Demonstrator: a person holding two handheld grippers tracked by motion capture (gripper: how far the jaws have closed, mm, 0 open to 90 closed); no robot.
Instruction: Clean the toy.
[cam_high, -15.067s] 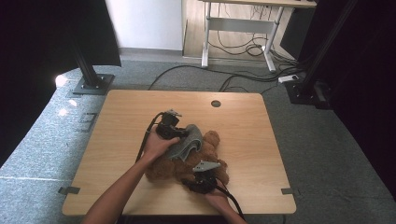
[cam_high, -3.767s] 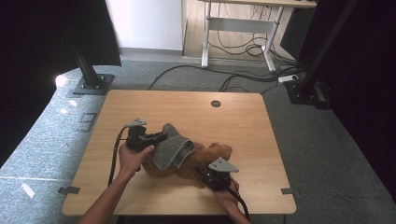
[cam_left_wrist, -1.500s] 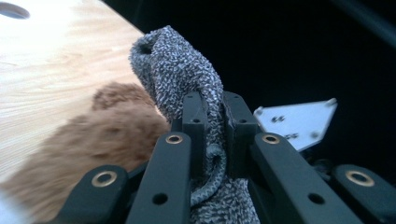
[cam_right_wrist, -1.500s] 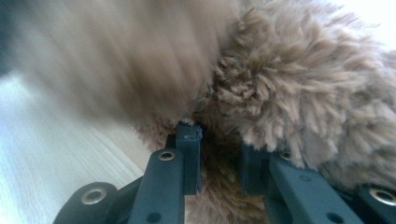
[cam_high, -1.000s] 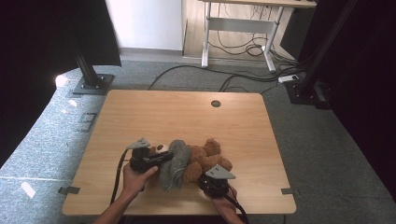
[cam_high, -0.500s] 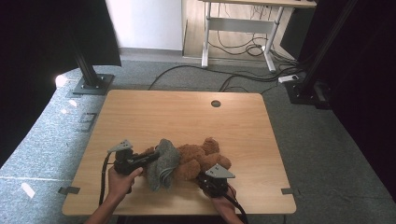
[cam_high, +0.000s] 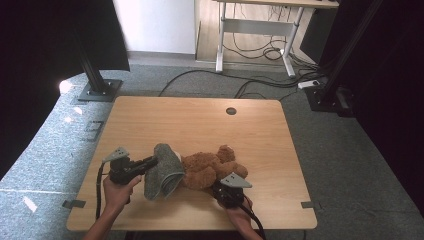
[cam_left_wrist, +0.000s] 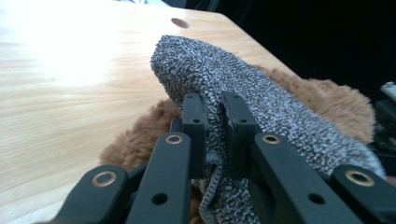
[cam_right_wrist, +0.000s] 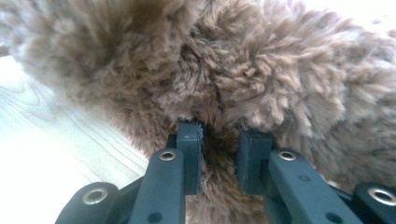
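Left tool (cam_high: 150, 163) clamped on edge of grey cloth (cam_high: 163, 171), lower left of high view; right tool (cam_high: 216, 189) pinches fur of brown plush bear (cam_high: 205, 169), lower centre. Cloth lies draped against bear's left end. Step judged: pulling cloth off bear. Next: draw cloth clear leftward across bench (cam_high: 200, 120), bear held steady.

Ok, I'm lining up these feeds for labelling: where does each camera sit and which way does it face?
High view: above the person's side, looking forward and down on the table; both forearms show.
Left gripper view: rides the left gripper, looking along jaws clamped on the grey cloth.
Right gripper view: rides the right gripper, jaws pinching the brown teddy bear.
Shared: cloth and bear appear in the high and left gripper views.
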